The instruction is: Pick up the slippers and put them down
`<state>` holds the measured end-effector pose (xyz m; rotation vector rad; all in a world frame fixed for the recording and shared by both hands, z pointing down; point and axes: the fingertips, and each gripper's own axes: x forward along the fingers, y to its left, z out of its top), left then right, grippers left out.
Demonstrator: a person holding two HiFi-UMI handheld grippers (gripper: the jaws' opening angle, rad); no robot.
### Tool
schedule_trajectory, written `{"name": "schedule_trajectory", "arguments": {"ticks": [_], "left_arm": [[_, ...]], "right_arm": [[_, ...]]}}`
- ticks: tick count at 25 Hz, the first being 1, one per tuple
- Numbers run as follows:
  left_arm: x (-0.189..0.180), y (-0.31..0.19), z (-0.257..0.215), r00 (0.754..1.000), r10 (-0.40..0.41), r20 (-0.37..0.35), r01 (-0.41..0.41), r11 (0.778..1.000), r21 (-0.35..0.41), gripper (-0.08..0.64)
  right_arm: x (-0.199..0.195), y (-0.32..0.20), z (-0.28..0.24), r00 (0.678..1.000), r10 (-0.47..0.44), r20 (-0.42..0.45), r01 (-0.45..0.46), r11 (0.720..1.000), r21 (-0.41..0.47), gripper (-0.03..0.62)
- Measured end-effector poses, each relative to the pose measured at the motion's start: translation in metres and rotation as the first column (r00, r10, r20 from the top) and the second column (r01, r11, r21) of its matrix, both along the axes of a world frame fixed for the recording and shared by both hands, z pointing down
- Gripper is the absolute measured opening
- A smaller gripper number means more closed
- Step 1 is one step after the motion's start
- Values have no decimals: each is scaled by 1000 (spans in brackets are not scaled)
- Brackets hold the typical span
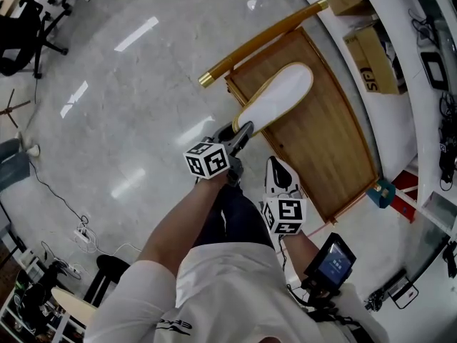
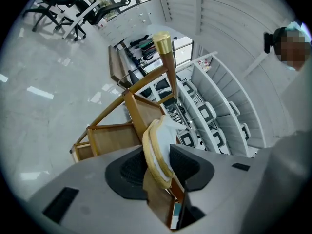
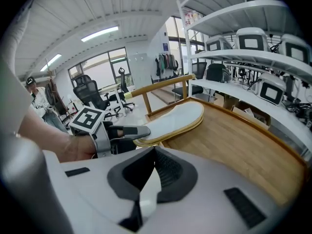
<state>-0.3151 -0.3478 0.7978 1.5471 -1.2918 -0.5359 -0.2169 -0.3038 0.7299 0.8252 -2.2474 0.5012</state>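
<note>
A white slipper with a tan sole hangs over the left rim of a low wooden tray on the floor. My left gripper is shut on its heel. In the left gripper view the slipper stands on edge between the dark pads of the left gripper. The right gripper view shows the slipper level, its heel in the left gripper and its toe above the tray. My right gripper sits just below and to the right, and its jaws are shut on a thin white piece that I cannot identify.
A wooden pole with a brass tip runs along the tray's far end. Cardboard boxes lie by a curved white shelf unit on the right. A small teal box sits by the tray's corner. Office chairs and floor cables are to the left.
</note>
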Motion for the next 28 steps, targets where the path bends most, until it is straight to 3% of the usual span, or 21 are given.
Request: {"name": "schedule_trajectory", "arguments": {"ticks": [8,18,28], "left_arm": [[-3,1,-16,1000,-5,15,5,1000,13,75],[2,-4,-56,999,2,52,-5,998,63,61],[3,8,-135,998,-29,51,21,989,145,60]], "right_arm": [[0,-1,-11,1000,3,6,-3,1000,15,5],[7,-10,-41,999,22,44,-25,998,64,5],[18,-14,-94,993,30,112,-45,991,126,5]]}}
